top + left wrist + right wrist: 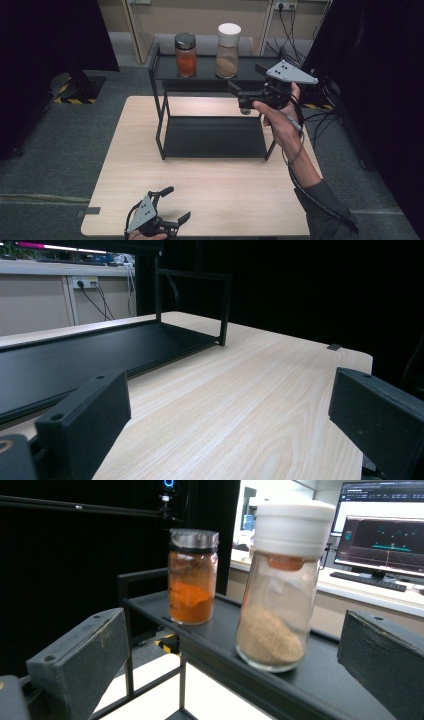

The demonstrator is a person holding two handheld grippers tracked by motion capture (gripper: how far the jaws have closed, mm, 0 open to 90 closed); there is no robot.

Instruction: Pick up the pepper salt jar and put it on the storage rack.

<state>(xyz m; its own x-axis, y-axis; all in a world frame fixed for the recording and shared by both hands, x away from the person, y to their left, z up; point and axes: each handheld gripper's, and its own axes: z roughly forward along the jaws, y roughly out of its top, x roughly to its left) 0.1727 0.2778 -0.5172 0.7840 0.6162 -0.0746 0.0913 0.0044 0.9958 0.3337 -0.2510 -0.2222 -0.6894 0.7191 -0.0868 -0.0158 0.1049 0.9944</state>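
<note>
The right tongs (243,95), held raised in a person's hand (280,122) at the right end of a black two-tier rack (160,107), stand wide open and empty, their jaws pointed at the white-capped jar (228,44) on the rack's upper shelf. In the right gripper view that jar (280,590) sits between the two spread jaws but farther off, not yet touched; a sloping heap of pale tan powder fills its lower part. Just beside it on the same shelf stands the orange spice jar (192,577) with a dark metal-look lid, the two near each other but apart. The left tongs (175,205) rest low at the near edge of the wooden surface (220,195), also open wide and holding nothing; its own view looks across bare wood toward the rack's lower shelf (75,355).

The white-capped jar appears to be clear glass or hard plastic: stiff, smooth and likely slippery, and breakable if it drops from the shelf. Being partly filled, it is probably light to moderate in weight with the load sitting low. The surest hold looks to be across the straight body below the cap, squeezing squarely. The neighbouring jar leaves little room on that side.
</note>
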